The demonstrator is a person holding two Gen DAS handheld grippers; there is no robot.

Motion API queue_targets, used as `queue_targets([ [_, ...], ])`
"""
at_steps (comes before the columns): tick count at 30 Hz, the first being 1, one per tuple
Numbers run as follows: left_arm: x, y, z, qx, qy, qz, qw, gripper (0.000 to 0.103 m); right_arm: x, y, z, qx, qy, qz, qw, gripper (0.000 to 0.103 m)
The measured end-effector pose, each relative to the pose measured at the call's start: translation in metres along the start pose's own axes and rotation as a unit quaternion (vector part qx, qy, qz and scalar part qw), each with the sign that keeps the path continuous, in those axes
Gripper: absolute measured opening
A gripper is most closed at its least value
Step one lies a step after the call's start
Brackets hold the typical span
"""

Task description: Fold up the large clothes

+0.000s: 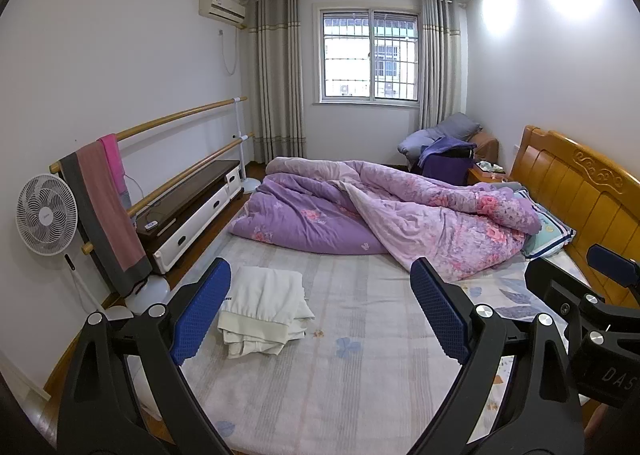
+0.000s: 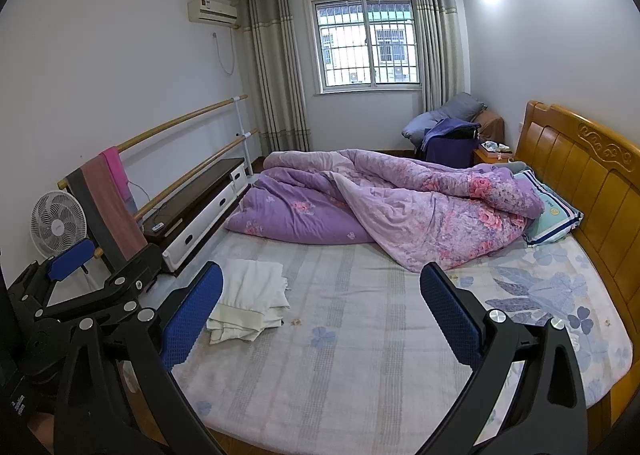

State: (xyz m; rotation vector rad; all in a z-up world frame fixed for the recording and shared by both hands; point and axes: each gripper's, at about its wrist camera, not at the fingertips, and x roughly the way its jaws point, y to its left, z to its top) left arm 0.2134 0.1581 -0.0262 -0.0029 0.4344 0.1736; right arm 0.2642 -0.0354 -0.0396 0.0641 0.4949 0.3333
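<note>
A cream-white garment (image 1: 264,309) (image 2: 250,305) lies folded into a loose stack on the left part of the bed sheet (image 1: 340,355) (image 2: 352,335). My left gripper (image 1: 320,307) hangs open above the near side of the bed, its blue pads wide apart and nothing between them. The garment shows just right of its left pad (image 1: 202,313). My right gripper (image 2: 320,311) is also open and empty, held beside the left one. The left gripper's body (image 2: 72,287) shows at the left edge of the right wrist view.
A purple floral quilt (image 1: 380,211) (image 2: 384,207) is heaped across the far half of the bed. A pillow (image 1: 550,233) lies by the wooden headboard (image 1: 580,191). Left of the bed stand a white fan (image 1: 46,215), a rail with hung towels (image 1: 104,211) and a low cabinet (image 1: 192,211).
</note>
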Motion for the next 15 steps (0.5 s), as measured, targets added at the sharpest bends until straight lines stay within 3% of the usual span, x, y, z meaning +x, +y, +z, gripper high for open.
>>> queue_targets([
  [8,0.020,-0.001,-0.004,-0.002,0.010,0.006,0.9999,0.092,0.020,-0.006,0.001,0.002,0.010,0.007,1.000,0.095],
  [15,0.049,-0.002,-0.013,-0.011,0.037,0.016,0.9991,0.092,0.061,-0.011,-0.003,0.006,0.048,0.029,0.998,0.095],
])
